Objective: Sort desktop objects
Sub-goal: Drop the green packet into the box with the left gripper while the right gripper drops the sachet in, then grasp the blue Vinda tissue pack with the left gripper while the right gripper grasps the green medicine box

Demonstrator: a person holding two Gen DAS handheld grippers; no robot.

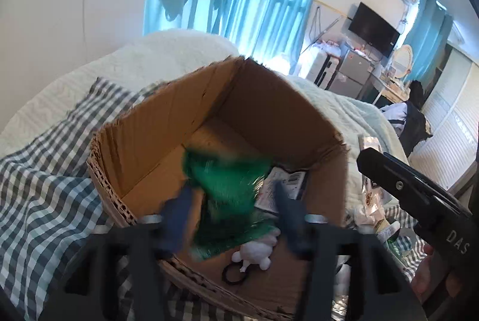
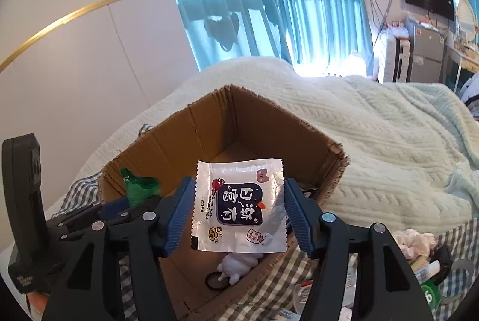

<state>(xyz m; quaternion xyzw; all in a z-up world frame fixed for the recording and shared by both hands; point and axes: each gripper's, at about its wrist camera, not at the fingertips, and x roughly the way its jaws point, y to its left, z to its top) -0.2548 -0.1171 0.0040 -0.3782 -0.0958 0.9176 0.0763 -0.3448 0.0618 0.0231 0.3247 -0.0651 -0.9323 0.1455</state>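
Over the cardboard box (image 2: 269,129) both my tongs stood open — the right tongs (image 2: 239,210) around a light, slippery white sachet (image 2: 239,204), best pinched at its crimped edges — the left tongs (image 1: 230,210) around a limp green bag (image 1: 227,180).

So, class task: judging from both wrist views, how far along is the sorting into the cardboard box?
Done: a white figure, a black ring and a printed packet lie in the cardboard box.
In hand: a green bag and a white sachet sit between open tools over the box.
Left: small bottles and wrappers on the checked cloth.
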